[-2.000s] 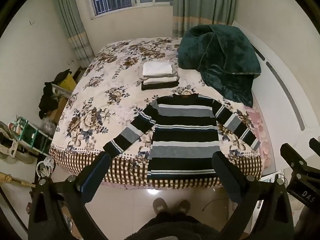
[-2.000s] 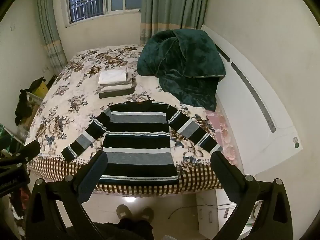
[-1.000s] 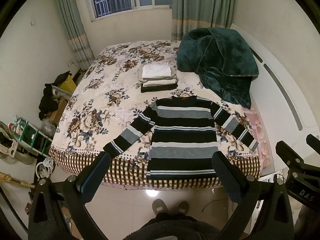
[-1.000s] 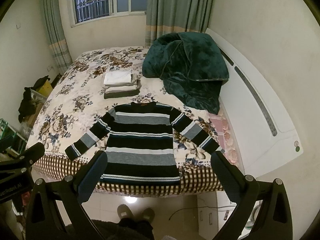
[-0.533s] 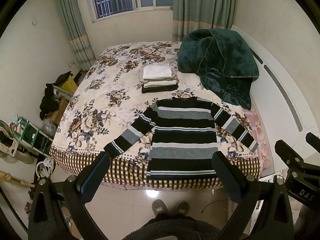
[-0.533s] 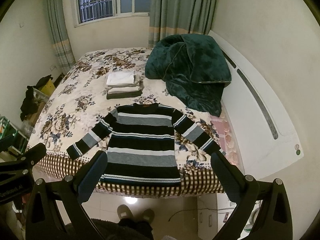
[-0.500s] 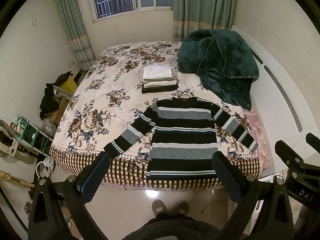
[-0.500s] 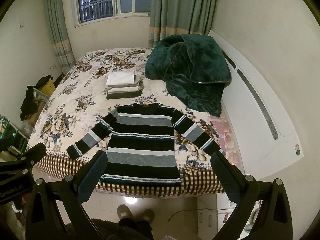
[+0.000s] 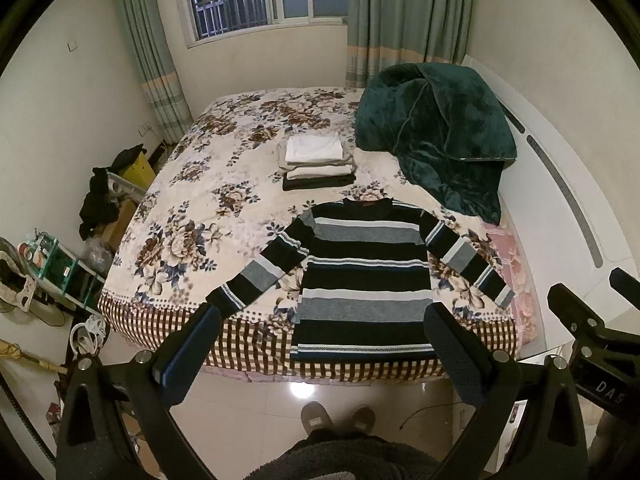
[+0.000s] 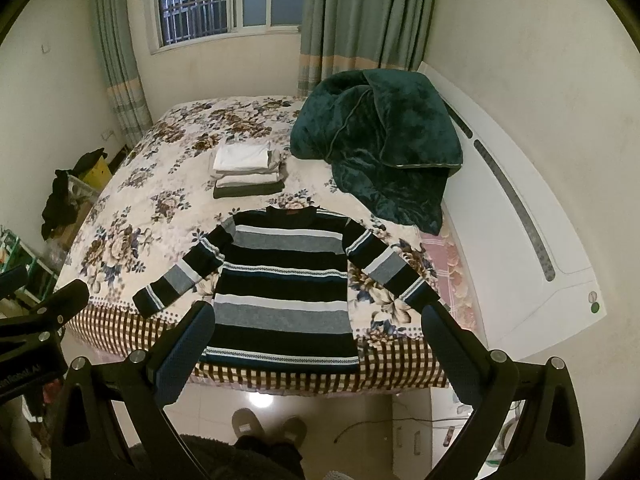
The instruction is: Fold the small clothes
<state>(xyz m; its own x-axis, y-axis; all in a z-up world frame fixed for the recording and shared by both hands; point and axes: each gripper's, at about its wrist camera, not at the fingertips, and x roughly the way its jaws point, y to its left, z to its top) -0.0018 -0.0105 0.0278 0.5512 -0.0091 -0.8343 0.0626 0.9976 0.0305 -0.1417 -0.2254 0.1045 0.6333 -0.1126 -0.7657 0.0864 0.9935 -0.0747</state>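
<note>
I hold both grippers up high in front of me, well back from the bed (image 9: 168,208), pointing down toward it. My left gripper (image 9: 322,344) has its two fingers spread wide, nothing between them; my right gripper (image 10: 318,342) is spread just as wide and empty too. The striped sweater (image 9: 362,280) lies flat and face up on the floral bedspread at the near edge of the bed, sleeves angled outward, hem toward me at the checkered border. It is well apart from both grippers, below and ahead of them. Beyond its collar sits a stack of folded clothes (image 9: 318,162), and a dark green blanket (image 9: 436,136) is heaped at the right, by the headboard. My slippers (image 9: 338,420) stand on the tile floor below.
</note>
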